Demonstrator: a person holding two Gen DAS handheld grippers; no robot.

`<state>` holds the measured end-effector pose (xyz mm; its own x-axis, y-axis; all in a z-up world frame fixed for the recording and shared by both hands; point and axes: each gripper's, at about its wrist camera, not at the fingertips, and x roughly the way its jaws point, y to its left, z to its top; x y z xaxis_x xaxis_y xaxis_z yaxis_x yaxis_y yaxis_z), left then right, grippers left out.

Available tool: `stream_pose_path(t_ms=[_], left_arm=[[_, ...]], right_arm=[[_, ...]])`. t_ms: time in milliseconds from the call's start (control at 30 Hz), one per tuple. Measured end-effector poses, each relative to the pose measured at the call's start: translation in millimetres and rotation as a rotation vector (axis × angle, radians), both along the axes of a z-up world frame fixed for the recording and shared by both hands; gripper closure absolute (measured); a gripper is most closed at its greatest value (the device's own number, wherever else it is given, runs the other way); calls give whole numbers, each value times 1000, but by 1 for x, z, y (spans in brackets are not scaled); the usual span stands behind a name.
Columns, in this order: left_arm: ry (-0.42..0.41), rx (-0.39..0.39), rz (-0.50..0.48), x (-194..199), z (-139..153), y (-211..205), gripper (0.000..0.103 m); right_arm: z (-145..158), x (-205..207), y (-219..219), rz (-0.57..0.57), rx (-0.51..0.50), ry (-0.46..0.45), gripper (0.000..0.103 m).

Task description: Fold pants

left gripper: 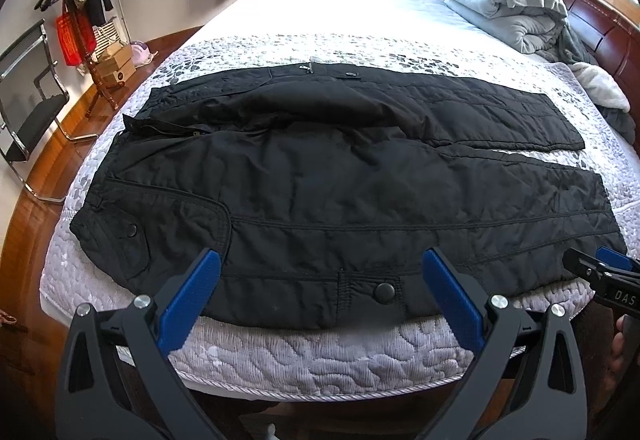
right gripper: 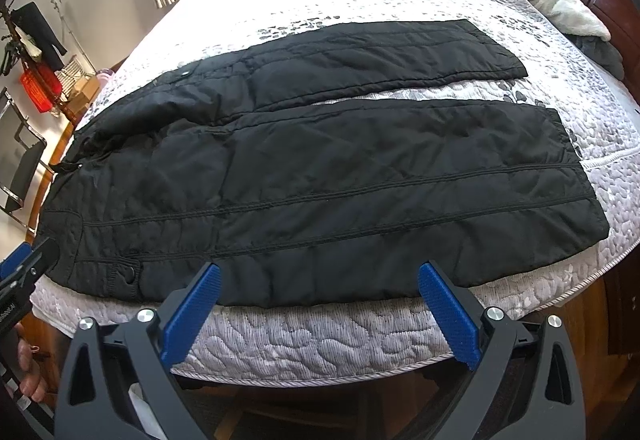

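L gripper (left gripper: pixel 322 272) wide apart, empty, above pants (left gripper: pixel 320 176) near edge; R gripper (right gripper: pixel 320 284) same.

Black pants (left gripper: pixel 320 176) flat on bed (left gripper: pixel 320 356), waist left, legs right. L gripper (left gripper: pixel 320 276) wide open at near edge; R gripper (left gripper: pixel 600 268) at right.

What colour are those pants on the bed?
Black pants, quilted stitching; clearest in the right wrist view.
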<state>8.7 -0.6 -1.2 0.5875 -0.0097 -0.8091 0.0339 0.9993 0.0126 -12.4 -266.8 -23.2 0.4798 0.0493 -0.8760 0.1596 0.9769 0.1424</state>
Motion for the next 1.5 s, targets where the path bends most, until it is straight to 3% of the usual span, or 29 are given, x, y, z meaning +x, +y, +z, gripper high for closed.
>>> stream_pose_path(t_ms=[1500], left_arm=[[5,7,-10,0,-2,-1,3]], right_arm=[[-6,0,-2,-5,7,14,4]])
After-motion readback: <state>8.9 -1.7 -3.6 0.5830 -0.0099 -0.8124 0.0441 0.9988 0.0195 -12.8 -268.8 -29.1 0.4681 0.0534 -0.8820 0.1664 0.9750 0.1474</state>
